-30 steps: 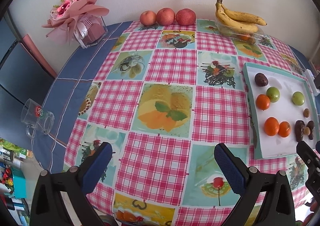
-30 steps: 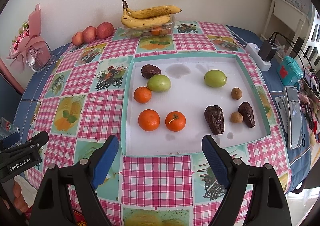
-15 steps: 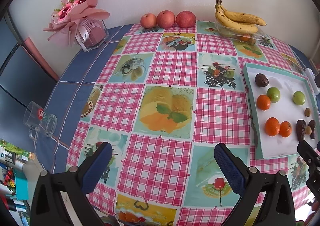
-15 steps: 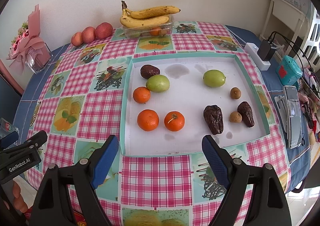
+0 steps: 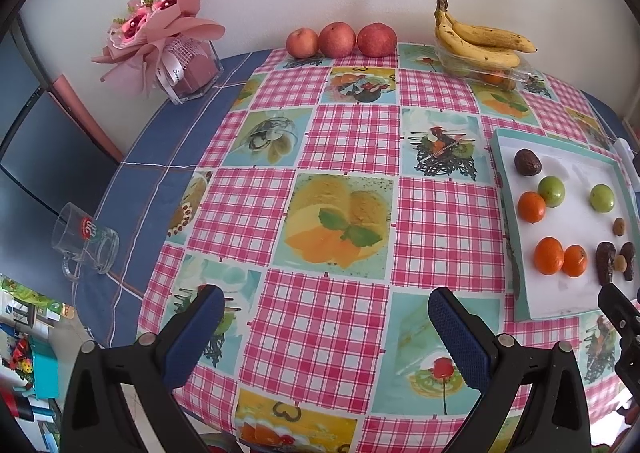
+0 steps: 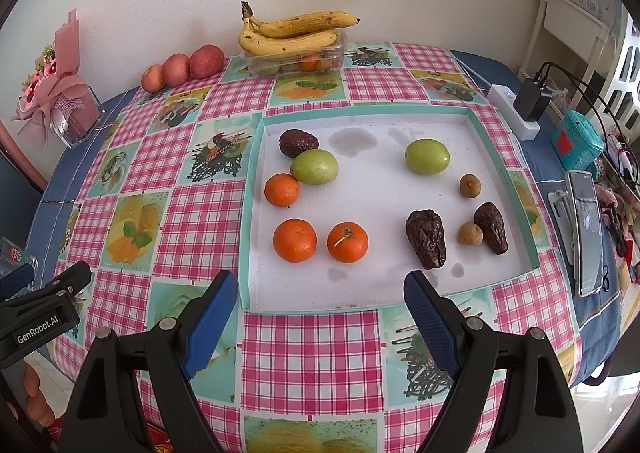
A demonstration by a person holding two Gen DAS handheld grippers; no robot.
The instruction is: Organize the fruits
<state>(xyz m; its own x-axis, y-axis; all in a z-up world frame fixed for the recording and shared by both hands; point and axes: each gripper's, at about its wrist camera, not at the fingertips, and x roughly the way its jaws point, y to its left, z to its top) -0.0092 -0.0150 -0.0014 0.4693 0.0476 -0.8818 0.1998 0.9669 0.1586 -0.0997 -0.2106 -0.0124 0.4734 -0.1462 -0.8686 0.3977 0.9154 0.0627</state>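
The right claw [image 6: 320,293] hangs released at the near edge of the tabletop [image 6: 312,357], its ribbed blue pads spread wide and empty. The left claw [image 5: 326,311] is likewise spread and empty over the glossy pink-check oilcloth; its black body is cut off at the left edge of the right wrist view.

Just beyond the right claw lies a shallow white tray [image 6: 360,293] with a teal rim and faint damp stains. Nearest in it sit two round, dimpled oranges [image 6: 295,240] side by side, one showing its stem. To their right lie two wrinkled dark dates [image 6: 426,239], long axes running roughly near to far, with a small tan longan [image 6: 470,233] between them. Farther back are a third orange [image 6: 282,190] touching a smooth green fruit [image 6: 314,167], a third date [image 6: 298,143] lying crosswise, another green fruit [image 6: 427,156] and a second longan [image 6: 470,185].

At the wall, spotted bananas [image 6: 296,33] rest on a clear plastic box whose contents are hard to make out, beside three reddish apples [image 6: 176,70]. A toppled glass mug [image 5: 84,245] lies far left.
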